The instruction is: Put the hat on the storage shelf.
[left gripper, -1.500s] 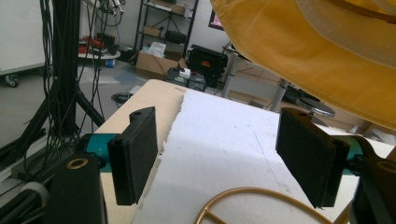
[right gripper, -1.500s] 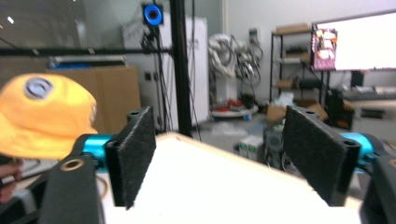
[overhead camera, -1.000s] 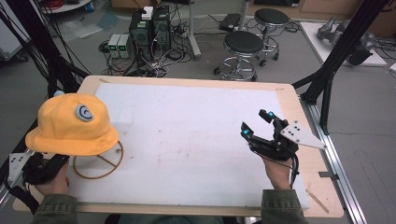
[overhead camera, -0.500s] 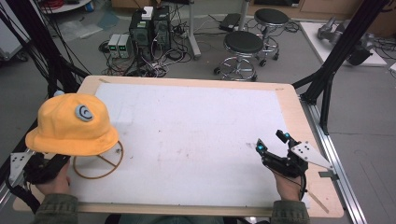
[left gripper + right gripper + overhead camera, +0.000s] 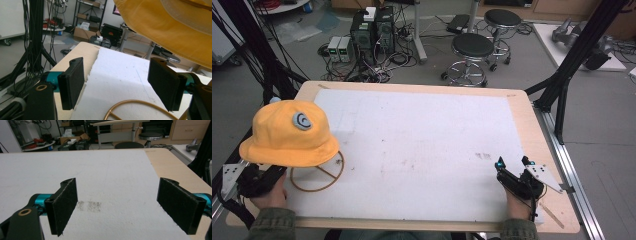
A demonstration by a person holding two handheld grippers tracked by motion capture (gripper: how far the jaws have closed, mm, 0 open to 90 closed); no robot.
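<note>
High view: yellow hat (image 5: 289,134) perched on a brass stand (image 5: 317,175) at the table's (image 5: 412,87) left edge.
Left gripper (image 5: 120,87) sits just below the brim, jaws spread and empty; right gripper (image 5: 514,176), also spread and empty, rests near the front-right corner. Judging from this, a careless lift could snag the brim and tip the stand.

The left gripper (image 5: 254,179) sits low at the near left corner of the table (image 5: 532,115), held in the person's left hand (image 5: 269,192). Its two black jaws stand wide apart and hold nothing. The right gripper (image 5: 514,162) rests near the table's near right corner, in the right hand (image 5: 518,205). Its jaws are wide apart too and point toward the far side of the table.
</note>
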